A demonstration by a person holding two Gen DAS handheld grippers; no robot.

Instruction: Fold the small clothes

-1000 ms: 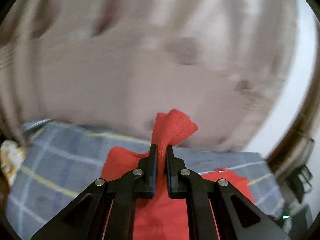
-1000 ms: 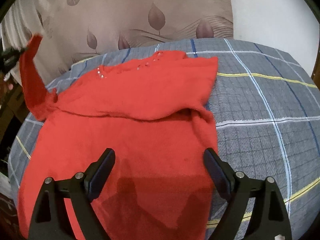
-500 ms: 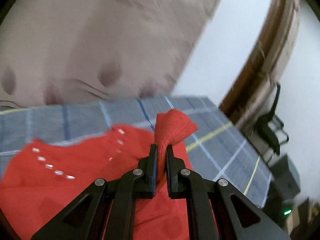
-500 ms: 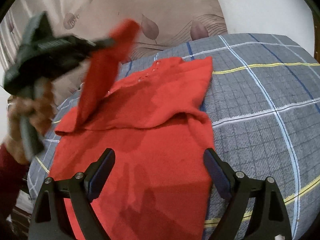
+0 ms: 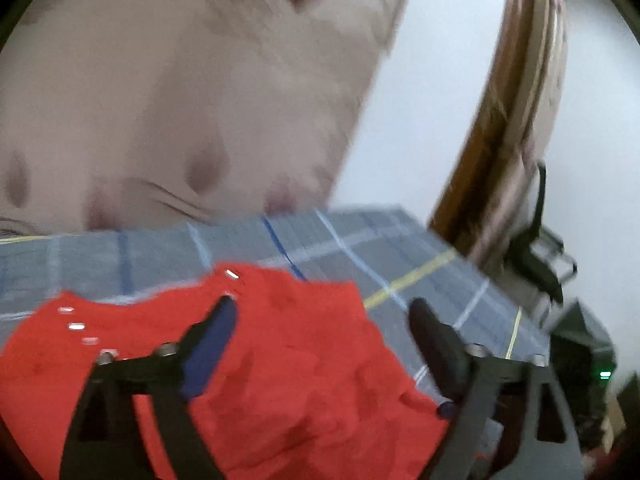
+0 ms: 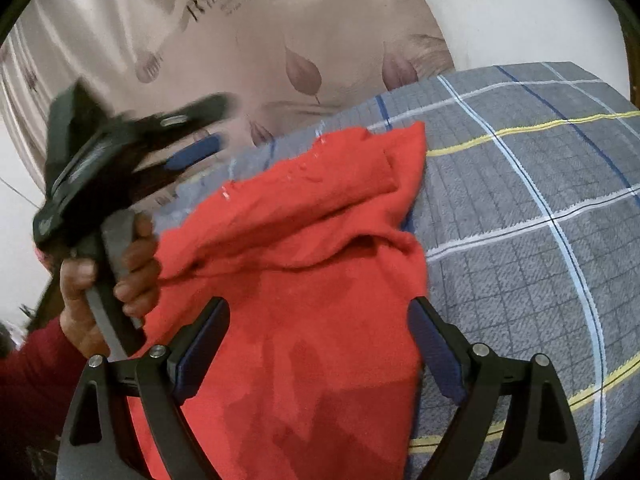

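A red sweater (image 6: 304,280) lies on a bed covered by a grey checked blanket (image 6: 520,200), with its upper part folded over in loose ridges and small shiny beads near the neckline. The left gripper (image 5: 320,316) hangs over the top of the sweater with its jaws spread wide; they have just been opening, and nothing sits between them, the cloth lying below. In the right wrist view a hand (image 6: 108,272) in a dark red sleeve holds this gripper at the sweater's left edge. The right gripper (image 6: 320,316) is released too, its jaws wide apart above the lower half of the sweater, gripping nothing. A beige curtain with leaf prints (image 6: 280,40) hangs behind the bed
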